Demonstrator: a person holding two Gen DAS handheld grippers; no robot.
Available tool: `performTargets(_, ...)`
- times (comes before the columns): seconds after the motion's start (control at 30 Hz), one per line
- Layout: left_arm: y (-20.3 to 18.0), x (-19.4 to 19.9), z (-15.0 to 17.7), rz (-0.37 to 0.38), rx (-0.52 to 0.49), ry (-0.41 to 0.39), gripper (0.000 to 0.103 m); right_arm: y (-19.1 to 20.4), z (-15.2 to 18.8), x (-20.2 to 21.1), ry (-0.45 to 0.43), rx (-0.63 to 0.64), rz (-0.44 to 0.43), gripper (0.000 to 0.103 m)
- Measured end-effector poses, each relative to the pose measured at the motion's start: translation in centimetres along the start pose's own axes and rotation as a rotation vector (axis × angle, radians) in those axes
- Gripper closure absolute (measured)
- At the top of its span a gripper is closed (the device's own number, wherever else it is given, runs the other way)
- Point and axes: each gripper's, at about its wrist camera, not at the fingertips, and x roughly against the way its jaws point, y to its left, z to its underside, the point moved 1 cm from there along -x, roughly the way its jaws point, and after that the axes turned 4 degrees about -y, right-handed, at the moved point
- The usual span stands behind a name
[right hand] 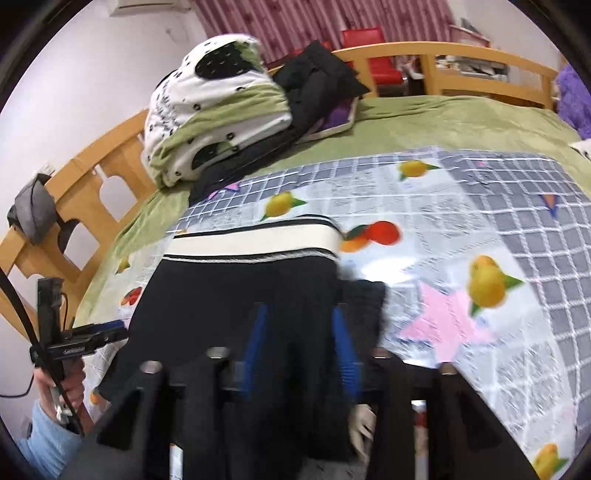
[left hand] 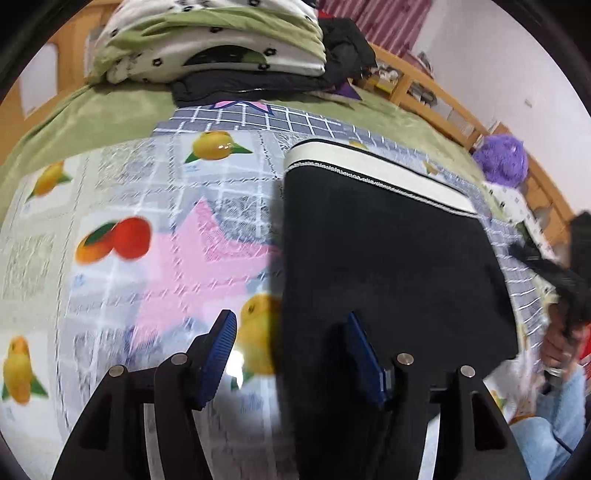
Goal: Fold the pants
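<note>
Hovering both hand-held grippers, left [left hand: 291,347] and right [right hand: 301,332], part-open and empty over the folded black pants [left hand: 388,258] on the fruit-print sheet [left hand: 147,221] covering the bed, I risk snagging and undoing the fold.

Wooden bed frame [right hand: 391,51], white wall [right hand: 92,74], striped red curtain [right hand: 314,22].

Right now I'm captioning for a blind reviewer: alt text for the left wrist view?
Black pants with a white waistband lie folded on a fruit-print cloth over a green bed. The left gripper hovers open at their edge, holding nothing.
</note>
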Motion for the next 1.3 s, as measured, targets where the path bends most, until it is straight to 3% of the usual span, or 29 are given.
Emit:
performTargets(0.13, 1.7, 2.2, 2.1, 0.019, 0.018, -0.011, 0.043, -0.4, 0.6, -5.9, 0.147, 0.015, 0.149, 0.062)
performTargets(0.17, 1.7, 2.4, 2.5, 0.009, 0.013, -0.009, 0.043, -1.0, 0.9, -6.5, 0.138, -0.028, 0.153, 0.067)
performTargets(0.2, 2.0, 2.8, 3.1, -0.005, 0.003, -0.007, 0.043, -1.0, 0.9, -6.1, 0.123, -0.032, 0.144, 0.094)
performTargets(0.23, 2.1, 3.3, 3.6, -0.017, -0.007, -0.007, 0.043, -0.9, 0.1, -4.7, 0.105, -0.045, 0.055, 0.095)
performTargets(0.3, 2.2, 4.3, 4.5, -0.019, -0.019, -0.009, 0.043, -2.0, -0.8, -1.2, 0.008, -0.154, -0.094, 0.095)
performTargets(0.33, 2.2, 4.7, 4.9, -0.013, -0.022, -0.011, 0.043, -2.3, -1.0, 0.2, -0.035, -0.181, -0.107, 0.095)
performTargets(0.4, 2.1, 5.4, 5.4, 0.008, -0.029, -0.018, 0.043, -2.1, -0.6, 1.1, -0.046, -0.080, 0.064, 0.095)
performTargets(0.47, 1.4, 5.9, 5.9, 0.017, -0.063, -0.033, 0.043, -3.6, 0.9, -0.3, 0.024, -0.106, 0.112, 0.094)
performTargets(0.53, 0.5, 5.9, 6.3, 0.010, -0.101, -0.028, 0.043, -5.0, 2.6, -2.4, 0.105, -0.139, 0.134, 0.084)
performTargets(0.6, -0.8, 5.8, 7.2, 0.011, -0.173, -0.004, 0.043, -5.6, 3.3, -2.5, 0.103, -0.170, 0.133, 0.077)
performTargets(0.7, -2.4, 6.0, 8.9, 0.002, -0.281, 0.010, 0.043, -5.6, 3.5, -0.2, 0.067, -0.242, 0.079, 0.076)
performTargets(0.77, -3.4, 5.7, 9.9, 0.015, -0.317, 0.011, 0.043, -4.6, 3.9, 1.4, 0.061, -0.222, 0.070, 0.076)
performTargets(0.87, -4.7, 4.5, 10.3, 0.020, -0.335, 0.005, 0.044, -3.1, 4.7, 2.7, 0.087, -0.193, 0.049, 0.067)
performTargets(0.93, -5.6, 3.4, 10.3, 0.008, -0.363, 0.004, 0.052, -2.8, 5.7, 3.1, 0.108, -0.212, 0.006, 0.066)
performTargets(1.0, -6.5, 2.1, 10.2, -0.049, -0.410, -0.006, 0.063, -2.4, 6.8, 3.5, 0.124, -0.213, 0.001, 0.066)
performTargets(1.03, -6.8, 0.9, 10.2, -0.096, -0.434, -0.008, 0.080, -2.5, 7.2, 3.5, 0.127, -0.205, 0.011, 0.065)
performTargets(1.07, -6.9, 0.3, 10.0, -0.115, -0.424, -0.004, 0.089, -2.6, 7.8, 3.7, 0.128, -0.201, 0.019, 0.065)
performTargets(1.1, -6.7, 0.2, 9.4, -0.121, -0.360, -0.034, 0.089, -2.8, 8.3, 3.8, 0.134, -0.204, 0.024, 0.065)
performTargets(1.2, -5.1, 1.5, 8.0, -0.018, -0.175, -0.092, 0.089, -3.5, 8.9, 3.2, 0.163, -0.219, 0.035, 0.065)
performTargets(1.23, -4.5, 1.5, 7.8, 0.018, -0.151, -0.062, 0.085, -4.0, 9.1, 3.1, 0.175, -0.233, 0.045, 0.065)
performTargets(1.3, -3.8, 1.1, 8.3, 0.007, -0.168, 0.008, 0.078, -4.6, 9.4, 2.9, 0.190, -0.261, 0.028, 0.065)
